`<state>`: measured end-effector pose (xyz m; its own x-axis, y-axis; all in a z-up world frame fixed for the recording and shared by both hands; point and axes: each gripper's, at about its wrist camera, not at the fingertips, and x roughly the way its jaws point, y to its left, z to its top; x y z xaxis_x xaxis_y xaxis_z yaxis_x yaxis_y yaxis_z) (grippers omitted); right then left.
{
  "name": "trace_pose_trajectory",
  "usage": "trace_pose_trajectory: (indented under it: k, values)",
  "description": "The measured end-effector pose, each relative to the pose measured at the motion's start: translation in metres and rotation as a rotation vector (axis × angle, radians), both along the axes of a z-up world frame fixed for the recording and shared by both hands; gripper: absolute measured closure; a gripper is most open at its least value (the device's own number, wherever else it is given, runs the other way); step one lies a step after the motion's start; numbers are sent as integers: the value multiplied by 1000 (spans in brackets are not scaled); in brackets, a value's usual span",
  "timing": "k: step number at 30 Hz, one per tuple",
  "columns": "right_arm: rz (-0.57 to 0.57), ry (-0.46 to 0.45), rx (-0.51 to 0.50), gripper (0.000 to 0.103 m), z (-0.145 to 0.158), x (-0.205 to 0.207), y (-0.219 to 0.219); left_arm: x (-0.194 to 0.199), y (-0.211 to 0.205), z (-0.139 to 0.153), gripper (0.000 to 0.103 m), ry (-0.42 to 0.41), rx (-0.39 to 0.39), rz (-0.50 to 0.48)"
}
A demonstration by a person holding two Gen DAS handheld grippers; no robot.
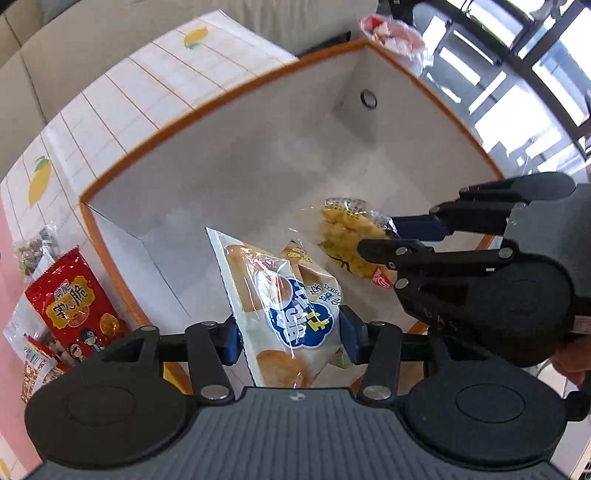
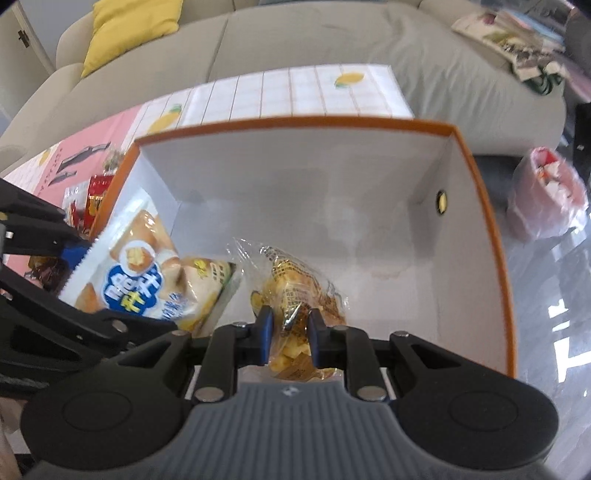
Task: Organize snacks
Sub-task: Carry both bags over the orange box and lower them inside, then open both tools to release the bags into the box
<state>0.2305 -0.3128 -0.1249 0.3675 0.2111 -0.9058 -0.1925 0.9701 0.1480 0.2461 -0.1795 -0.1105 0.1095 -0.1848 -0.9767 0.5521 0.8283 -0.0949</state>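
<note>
A white box with an orange rim (image 1: 221, 99) (image 2: 295, 120) lies open below both grippers. My left gripper (image 1: 291, 339) is shut on a bread bag with a blue cloud logo (image 1: 295, 306) (image 2: 133, 280), which hangs tilted over the box's near left corner. My right gripper (image 2: 290, 326) is shut on a clear bag of yellow snack pieces (image 2: 295, 291) (image 1: 343, 236), low inside the box and just right of the bread bag. In the left wrist view the right gripper (image 1: 384, 236) reaches in from the right. The rest of the box floor is bare.
A red snack packet (image 1: 74, 299) and several other packets lie outside the box's left wall on a lemon-print tablecloth (image 1: 129, 92). A pink plastic bag (image 2: 546, 192) sits beyond the right wall. A grey sofa (image 2: 332, 44) with a yellow cushion (image 2: 129, 29) is behind.
</note>
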Motion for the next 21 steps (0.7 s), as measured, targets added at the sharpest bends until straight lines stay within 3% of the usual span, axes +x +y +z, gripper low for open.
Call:
trace_pose_trajectory:
  k: [3, 5, 9, 12, 14, 21]
  values:
    - [13, 24, -9, 86, -7, 1, 3, 0, 1, -6, 45, 4, 21, -3]
    - [12, 52, 5, 86, -10, 3, 3, 1, 2, -9, 39, 20, 38, 3]
    - [-11, 128, 79, 85, -24, 10, -4, 4, 5, -9, 36, 34, 33, 2]
    - [-36, 152, 108, 84, -28, 12, -7, 6, 7, -1, 23, -3, 25, 9]
    - [-54, 169, 124, 84, -28, 15, -11, 2, 13, 10, 15, -22, -3, 23]
    - [-71, 223, 161, 78, -33, 18, -7, -10, 23, 35, 14, -49, -77, 32]
